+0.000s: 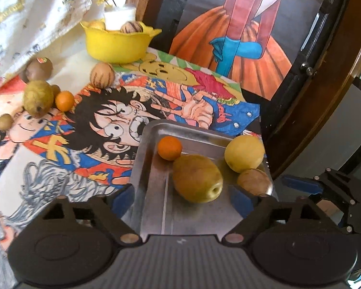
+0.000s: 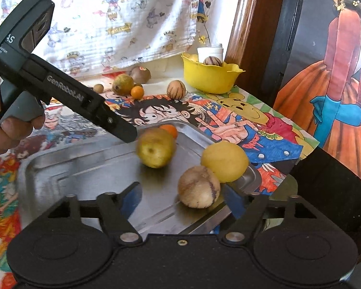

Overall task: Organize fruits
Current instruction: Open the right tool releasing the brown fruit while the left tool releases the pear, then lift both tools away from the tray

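Fruits loose beyond the tray (image 1: 151, 168) lay far-left of it, nearer the open, empty left hand-held gripper (image 1: 180, 193) than the open right hand-held gripper (image 2: 180, 198).

Silver-grey metal tray (image 1: 154, 168) is holding an orange mandarin (image 1: 169, 148), an olive-yellow pear (image 1: 197, 178), a pale yellow lemon (image 1: 244, 153) and a tan, purple-streaked melon (image 2: 199, 187). Bright yellow bowl (image 1: 116, 44) is sitting on a multicoloured cartoon-print mat (image 1: 89, 125); white cartoon-patterned cloth (image 2: 122, 19) is hanging behind.
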